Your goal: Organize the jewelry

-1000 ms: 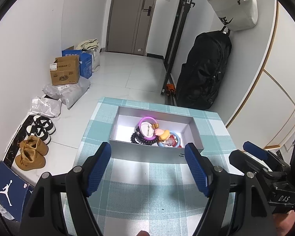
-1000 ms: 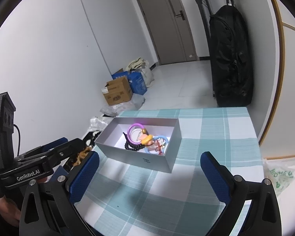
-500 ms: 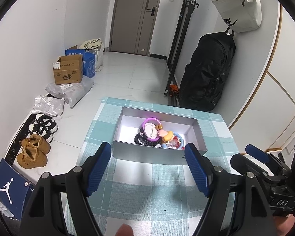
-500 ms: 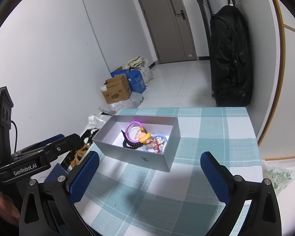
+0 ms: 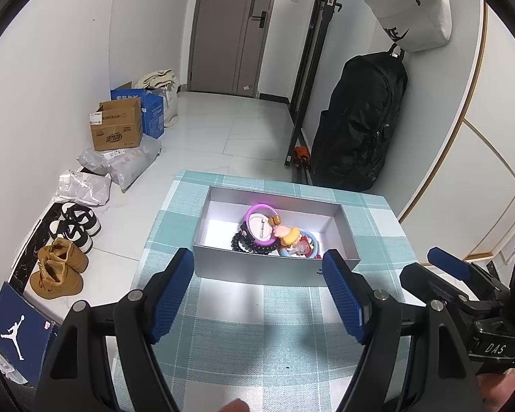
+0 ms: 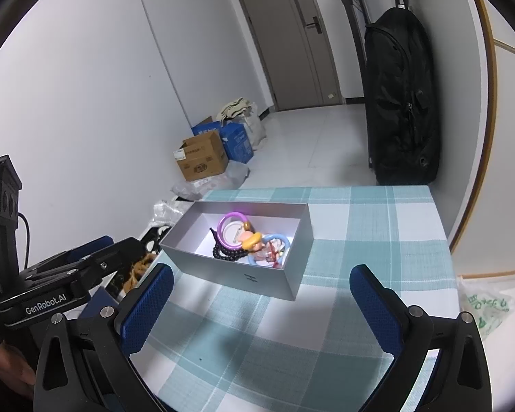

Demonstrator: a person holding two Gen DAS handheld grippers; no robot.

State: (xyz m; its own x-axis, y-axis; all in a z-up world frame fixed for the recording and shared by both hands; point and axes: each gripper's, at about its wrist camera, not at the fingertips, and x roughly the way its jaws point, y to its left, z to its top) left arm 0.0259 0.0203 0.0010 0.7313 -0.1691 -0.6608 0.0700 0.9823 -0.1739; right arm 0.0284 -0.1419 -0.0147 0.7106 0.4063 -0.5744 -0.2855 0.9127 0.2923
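Observation:
A grey open box (image 5: 257, 273) (image 6: 237, 278) stands on the teal checked tablecloth (image 5: 257, 336) (image 6: 360, 233). Inside lie a purple ring (image 5: 257, 210) (image 6: 230, 215), a black bead bracelet (image 5: 247, 245) (image 6: 226, 253), a light blue ring (image 5: 314, 240) (image 6: 279, 237) and a small cartoon figure (image 5: 288, 235) (image 6: 252, 240). My left gripper (image 5: 257, 295) is open and empty, just in front of the box. My right gripper (image 6: 261, 302) is open and empty, near the box's front corner. Each gripper also shows in the other's view, the right one (image 5: 463, 281) at the right, the left one (image 6: 68, 271) at the left.
The table's left edge drops to a floor with shoes (image 5: 61, 264), a cardboard box (image 5: 116, 130) and parcels. A black bag (image 5: 357, 123) (image 6: 401, 103) leans on the wall behind the table. A plastic bag (image 6: 484, 304) lies right of the table.
Both grippers have drawn back and risen slightly, so the box sits a little farther off in both views. Jaws stay open; the jewelry has not moved.

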